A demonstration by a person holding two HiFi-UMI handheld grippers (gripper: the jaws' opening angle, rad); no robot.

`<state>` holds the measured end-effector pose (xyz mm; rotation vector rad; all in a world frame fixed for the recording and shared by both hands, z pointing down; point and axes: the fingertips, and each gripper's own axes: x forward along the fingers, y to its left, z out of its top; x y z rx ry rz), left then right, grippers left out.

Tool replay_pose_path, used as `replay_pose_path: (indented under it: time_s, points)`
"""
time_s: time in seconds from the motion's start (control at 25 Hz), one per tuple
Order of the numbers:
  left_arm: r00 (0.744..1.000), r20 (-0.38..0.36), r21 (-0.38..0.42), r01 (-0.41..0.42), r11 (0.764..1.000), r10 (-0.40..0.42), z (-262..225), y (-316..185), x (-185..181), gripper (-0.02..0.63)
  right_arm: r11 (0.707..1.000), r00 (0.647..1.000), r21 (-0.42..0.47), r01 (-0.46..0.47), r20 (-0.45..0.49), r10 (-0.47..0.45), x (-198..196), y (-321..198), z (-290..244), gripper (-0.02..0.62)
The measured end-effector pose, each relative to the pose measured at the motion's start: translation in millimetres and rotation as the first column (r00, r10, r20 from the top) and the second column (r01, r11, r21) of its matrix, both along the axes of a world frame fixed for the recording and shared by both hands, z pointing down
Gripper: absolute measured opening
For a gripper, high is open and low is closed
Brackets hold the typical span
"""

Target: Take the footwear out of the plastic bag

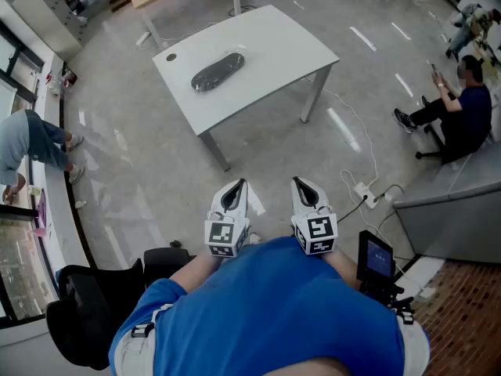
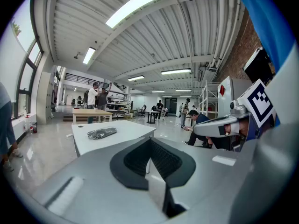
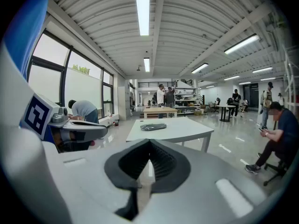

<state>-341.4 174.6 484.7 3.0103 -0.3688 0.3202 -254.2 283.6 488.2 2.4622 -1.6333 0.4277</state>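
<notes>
Where the shiny grey floor (image 1: 141,163) spreads out wide, a white desk (image 1: 274,41) stands in the middle, well apart from both grippers. The person holding the grippers wears a blue shirt (image 1: 266,312). Another person (image 1: 458,104) sits at the right, and one more person (image 1: 27,143) bends over by the windows at the left. A black chair (image 1: 82,316) stands at the lower left.

The left gripper (image 1: 237,186) and the right gripper (image 1: 302,183) are held side by side, just in front of the blue shirt. Each gripper has its jaws pressed together with nothing between them.

The plastic bag (image 1: 218,71) lies flat on the desk, near its left end. It looks dark, and the footwear inside is hard to make out. A small white power strip (image 1: 364,190) lies on the floor.
</notes>
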Motion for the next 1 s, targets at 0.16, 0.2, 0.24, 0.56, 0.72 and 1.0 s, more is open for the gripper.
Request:
replay_pose_path:
  time_s: [0.16,0.2,0.24,0.56,0.72,1.0]
  points:
    - [1.000,-0.010,0.019,-0.005,1.000,0.005,4.8,1.9,-1.4,0.006,1.000,1.000,0.011,0.008,-0.011,-0.008,-1.6,0.8,0.3,0.003]
    - [1.000,-0.011,0.025,-0.006,1.000,0.006,6.7,2.4,-1.2,0.007,1.000,1.000,0.011,0.011,-0.012,-0.010,-1.1,1.4,1.1,0.003]
    - [1.000,-0.010,0.027,-0.004,1.000,0.004,7.2,2.7,0.2,0.006,1.000,1.000,0.010,0.012,-0.011,-0.012,0.8,2.1,1.4,0.003]
    - [0.999,-0.005,0.053,0.045,0.998,-0.045,-0.5,30.2,121.9,0.007,0.997,0.998,0.038,0.065,-0.009,-0.065,128.3,21.2,-4.3,0.003]
    - [0.997,-0.008,0.065,0.076,0.995,-0.076,-8.4,39.8,161.7,0.006,0.994,0.995,0.044,0.103,-0.015,-0.102,170.0,27.0,-12.7,0.003]
    - [0.989,0.000,0.071,0.147,0.987,-0.147,-13.2,61.9,216.4,0.007,0.981,0.982,0.033,0.191,-0.002,-0.191,229.0,38.6,-12.7,0.003]
